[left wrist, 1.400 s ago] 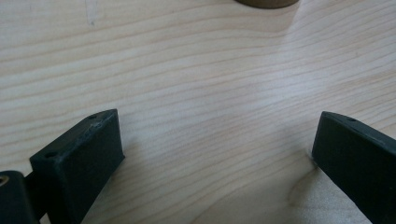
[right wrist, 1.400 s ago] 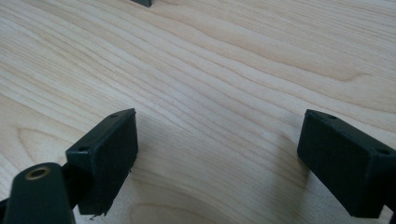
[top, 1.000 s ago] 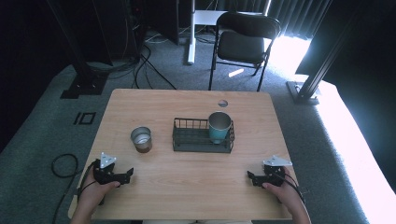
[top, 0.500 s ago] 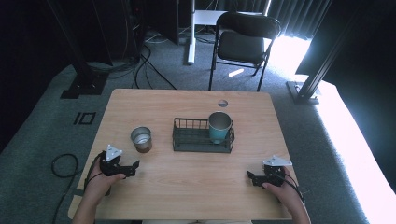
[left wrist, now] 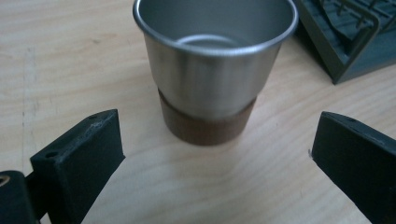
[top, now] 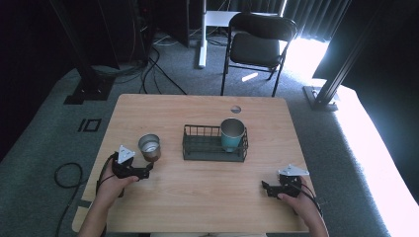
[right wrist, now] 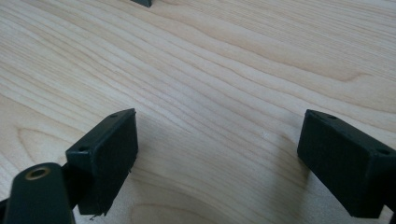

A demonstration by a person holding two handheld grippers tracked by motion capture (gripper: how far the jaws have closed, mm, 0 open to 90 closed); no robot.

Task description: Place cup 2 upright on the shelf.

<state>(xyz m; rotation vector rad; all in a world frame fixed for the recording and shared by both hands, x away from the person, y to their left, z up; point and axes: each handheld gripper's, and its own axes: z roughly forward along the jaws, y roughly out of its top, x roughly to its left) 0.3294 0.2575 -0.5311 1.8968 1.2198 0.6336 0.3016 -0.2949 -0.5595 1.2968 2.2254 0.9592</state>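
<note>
left gripper (top: 144,170) | moved forward | now near steel cup (top: 149,147)

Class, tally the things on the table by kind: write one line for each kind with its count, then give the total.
Cups: 2, a steel cup with a brown base standing on the table, and a teal cup standing in the basket
Wire baskets: 1, the dark basket
Grippers: 2, the left gripper and the right gripper
Total: 5
</note>
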